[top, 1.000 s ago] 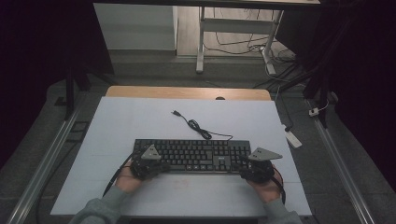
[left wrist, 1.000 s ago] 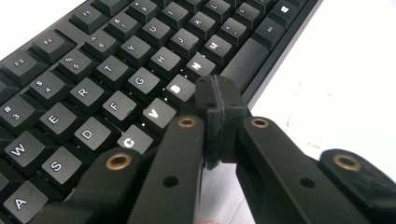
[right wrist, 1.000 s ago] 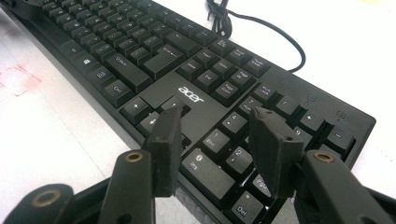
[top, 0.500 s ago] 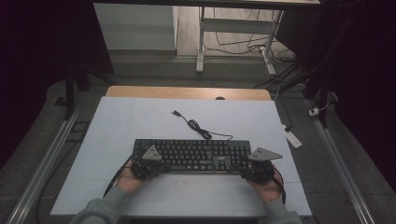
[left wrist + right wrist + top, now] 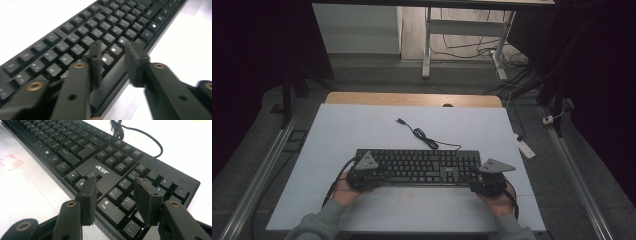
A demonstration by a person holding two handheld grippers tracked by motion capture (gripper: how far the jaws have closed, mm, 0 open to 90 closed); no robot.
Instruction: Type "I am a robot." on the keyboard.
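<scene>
A black Acer keyboard (image 5: 417,167) lies across the near half of the white table top (image 5: 362,125). Its cable (image 5: 422,135) curls away behind it. My left gripper (image 5: 373,173) sits at the keyboard's front left corner. In the left gripper view its jaws (image 5: 113,47) stand apart over the front edge and bottom key rows (image 5: 75,32). They have just been opening and press on nothing. My right gripper (image 5: 480,178) is at the front right corner. Its jaws (image 5: 115,182) hover open above the arrow keys and number pad (image 5: 125,192).
The cable's USB plug (image 5: 400,121) lies loose on the table behind the keyboard. A faint red mark (image 5: 10,161) shows on the table in front of the keyboard. A white block (image 5: 526,148) lies off the table's right edge. Metal rails (image 5: 267,165) run along both sides.
</scene>
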